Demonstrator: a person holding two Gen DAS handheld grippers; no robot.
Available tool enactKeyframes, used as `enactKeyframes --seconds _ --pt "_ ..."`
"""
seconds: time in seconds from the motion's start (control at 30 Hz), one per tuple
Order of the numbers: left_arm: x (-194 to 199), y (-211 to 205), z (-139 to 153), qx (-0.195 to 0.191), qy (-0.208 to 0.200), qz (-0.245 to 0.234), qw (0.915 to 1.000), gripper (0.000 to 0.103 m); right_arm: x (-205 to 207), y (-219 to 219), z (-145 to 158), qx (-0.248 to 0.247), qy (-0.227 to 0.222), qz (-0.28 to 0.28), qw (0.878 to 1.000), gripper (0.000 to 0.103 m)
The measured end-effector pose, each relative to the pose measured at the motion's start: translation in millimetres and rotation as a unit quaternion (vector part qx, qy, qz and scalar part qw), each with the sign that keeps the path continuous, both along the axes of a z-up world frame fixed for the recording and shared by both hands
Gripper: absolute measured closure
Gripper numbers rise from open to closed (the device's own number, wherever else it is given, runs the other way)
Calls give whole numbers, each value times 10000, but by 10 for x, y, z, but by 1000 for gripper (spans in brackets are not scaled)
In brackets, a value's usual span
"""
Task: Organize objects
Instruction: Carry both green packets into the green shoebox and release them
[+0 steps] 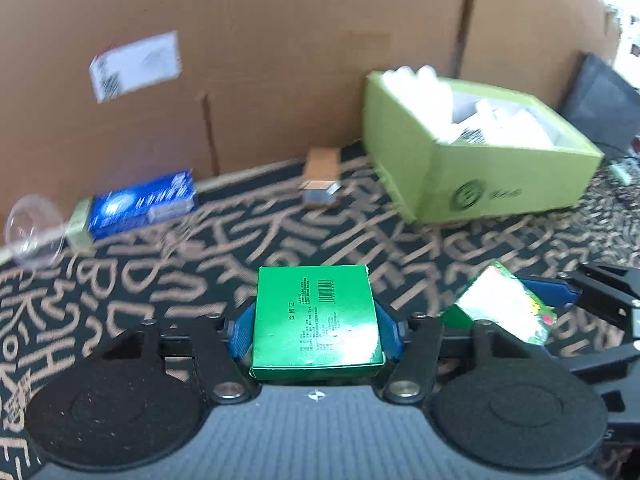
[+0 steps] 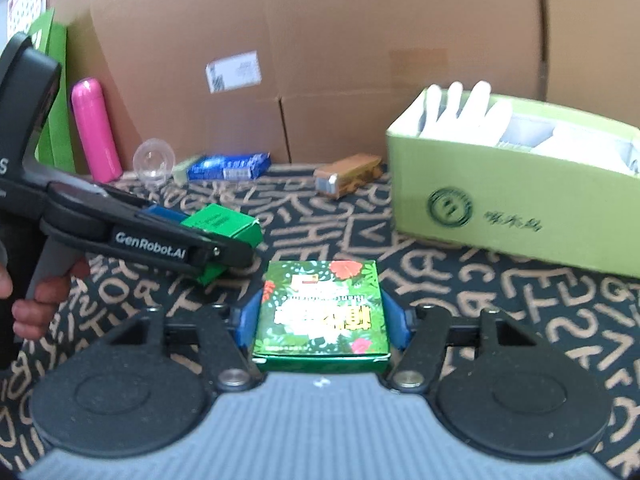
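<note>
Above the black cloth (image 2: 460, 304) with its tan lettering, your two grippers hang side by side, each pointed toward the big cardboard wall (image 2: 340, 40). Your left gripper (image 1: 316, 320) is clamped on a green box (image 1: 316, 316), barcode face up, its blue pads (image 1: 242, 330) pressed to both sides. Your right gripper (image 2: 322, 316) is clamped on a second green box (image 2: 322, 312), this one with its flowered face up, held level and low over the cloth. The light green carton (image 2: 516, 208), filled with white items, sits ahead and to the right of both boxes, well apart from them. From the right wrist you see your left hand (image 2: 36, 300) wrapped round the grey handle, the left gripper reaching in from the left with its box tilted, and a pink bottle (image 2: 96, 132) standing upright against the cardboard; none of that shows from the left wrist. Both views catch the clear plastic cup (image 2: 154, 162) on its side, the blue packet (image 2: 228, 166) just beside it, and a small brown box (image 2: 346, 176) lying near the carton. The left wrist view is blurred, but it alone shows something dark (image 1: 600, 108) behind the carton.
</note>
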State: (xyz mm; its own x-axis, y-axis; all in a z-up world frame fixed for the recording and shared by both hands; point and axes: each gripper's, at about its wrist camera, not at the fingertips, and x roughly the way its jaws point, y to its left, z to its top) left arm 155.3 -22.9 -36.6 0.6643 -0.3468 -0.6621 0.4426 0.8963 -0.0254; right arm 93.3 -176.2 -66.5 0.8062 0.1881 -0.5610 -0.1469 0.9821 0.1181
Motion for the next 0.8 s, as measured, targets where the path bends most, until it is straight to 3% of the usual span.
enactKeyframes --seconds 0.27,0.43,0.8 --pt "-153 -583 482 -386 -596 -632 9955 40 -167 -467 458 -236 -740 -468 9959 42" --pt "-58 -1029 709 -527 -870 -795 9916 40 -146 -833 630 -512 -949 -902 9901 42" --pt "584 -1870 723 -467 -1015 -634 9917 40 282 -1634 776 -1061 -1219 -1868 9690 42"
